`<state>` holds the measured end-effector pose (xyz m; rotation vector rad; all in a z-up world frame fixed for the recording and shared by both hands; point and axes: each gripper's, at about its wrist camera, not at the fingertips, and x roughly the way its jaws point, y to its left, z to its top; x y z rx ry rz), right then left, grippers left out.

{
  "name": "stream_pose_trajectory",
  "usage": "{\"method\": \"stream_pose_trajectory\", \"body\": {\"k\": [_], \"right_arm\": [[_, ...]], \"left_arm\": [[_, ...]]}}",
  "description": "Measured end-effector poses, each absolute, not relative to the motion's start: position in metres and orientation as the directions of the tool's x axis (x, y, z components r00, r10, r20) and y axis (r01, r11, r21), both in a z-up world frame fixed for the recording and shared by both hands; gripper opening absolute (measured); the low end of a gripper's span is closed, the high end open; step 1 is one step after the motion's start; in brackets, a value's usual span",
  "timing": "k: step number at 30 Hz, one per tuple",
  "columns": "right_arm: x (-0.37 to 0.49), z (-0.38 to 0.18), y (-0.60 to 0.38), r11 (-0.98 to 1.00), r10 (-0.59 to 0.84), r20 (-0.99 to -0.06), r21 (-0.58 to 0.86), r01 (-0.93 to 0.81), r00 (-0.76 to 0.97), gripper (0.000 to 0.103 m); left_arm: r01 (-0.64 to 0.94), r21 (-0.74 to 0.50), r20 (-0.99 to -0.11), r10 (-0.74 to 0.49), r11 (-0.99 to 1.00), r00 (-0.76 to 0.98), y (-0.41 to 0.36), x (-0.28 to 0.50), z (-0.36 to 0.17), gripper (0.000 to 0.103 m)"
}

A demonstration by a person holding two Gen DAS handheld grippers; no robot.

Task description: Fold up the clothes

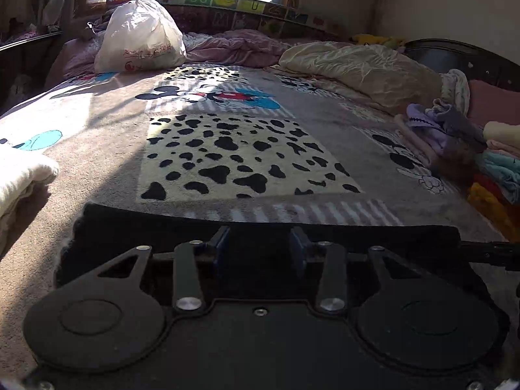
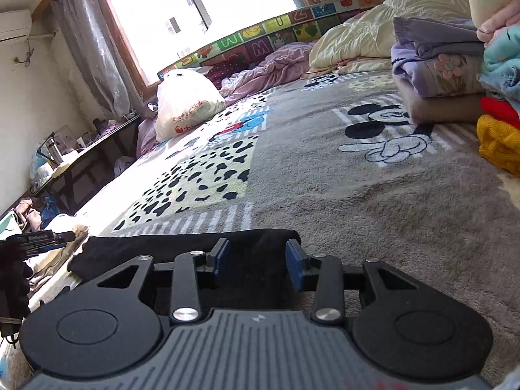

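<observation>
On the blanket [image 1: 97,149], black garment [image 1: 260,227] lies folded; left gripper [image 1: 261,248] and right gripper [image 2: 256,258] both parted above it, nothing held.

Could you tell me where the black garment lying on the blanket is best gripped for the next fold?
Probably the black garment by its far folded edge, one gripper near each end, coming in low from the near side: it lies flat and wide, that edge rolled thick.

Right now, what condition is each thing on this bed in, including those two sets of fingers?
Black garment: lying flat on the blanket, far edge folded.
Left fingers: apart, over the garment, not pinching it.
Right fingers: apart, over the garment, not pinching it.
White plastic bag: full, upright.
Clothes stack: folded, piled.
Cream quilt: crumpled.
</observation>
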<state>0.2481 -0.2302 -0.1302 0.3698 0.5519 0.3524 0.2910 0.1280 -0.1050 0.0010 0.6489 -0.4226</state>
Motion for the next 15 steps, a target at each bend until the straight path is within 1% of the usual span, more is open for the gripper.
{"method": "stream_pose_trajectory", "body": {"k": [1,2,3,4,5,7,8,11,12,14,15], "right_arm": [[0.254,-0.132,-0.223,0.867,0.455,-0.459,0.425,-0.262,0.763,0.039],[0.261,-0.135,-0.214,0.868,0.472,-0.502,0.410,-0.282,0.724,0.041],[0.267,-0.140,-0.207,0.872,0.478,-0.543,0.386,-0.300,0.690,0.043],[0.271,-0.146,-0.199,0.882,0.468,-0.581,0.350,-0.316,0.665,0.043],[0.272,-0.149,-0.194,0.888,0.460,-0.602,0.321,-0.329,0.653,0.043],[0.265,-0.142,-0.192,0.893,0.450,-0.596,0.296,-0.338,0.666,0.043],[0.259,-0.136,-0.195,0.894,0.447,-0.582,0.308,-0.325,0.679,0.043],[0.234,-0.125,-0.213,0.872,0.473,-0.521,0.391,-0.294,0.710,0.049],[0.224,-0.127,-0.220,0.864,0.477,-0.505,0.421,-0.277,0.719,0.050],[0.204,-0.135,-0.236,0.833,0.490,-0.472,0.502,-0.233,0.733,0.056],[0.194,-0.142,-0.245,0.805,0.502,-0.456,0.556,-0.206,0.735,0.057]], "left_arm": [[0.459,-0.091,-0.638,-0.405,0.884,0.654,0.109,0.290,-0.114,0.051],[0.487,-0.033,-0.676,-0.378,0.873,0.633,0.097,0.289,-0.123,0.052],[0.491,0.053,-0.687,-0.325,0.870,0.650,0.088,0.286,-0.132,0.055],[0.485,0.101,-0.693,-0.289,0.869,0.661,0.083,0.285,-0.137,0.060],[0.463,0.075,-0.697,-0.286,0.883,0.658,0.087,0.286,-0.132,0.060],[0.412,0.053,-0.672,-0.273,0.910,0.689,0.101,0.283,-0.121,0.059],[0.387,0.044,-0.656,-0.266,0.921,0.707,0.110,0.280,-0.115,0.058],[0.299,0.009,-0.627,-0.228,0.954,0.745,0.138,0.261,-0.104,0.058],[0.235,0.007,-0.621,-0.180,0.972,0.763,0.152,0.252,-0.100,0.058],[0.106,-0.002,-0.610,-0.085,0.994,0.788,0.181,0.234,-0.093,0.058],[0.045,-0.016,-0.606,-0.045,0.999,0.794,0.196,0.224,-0.091,0.058]]}}
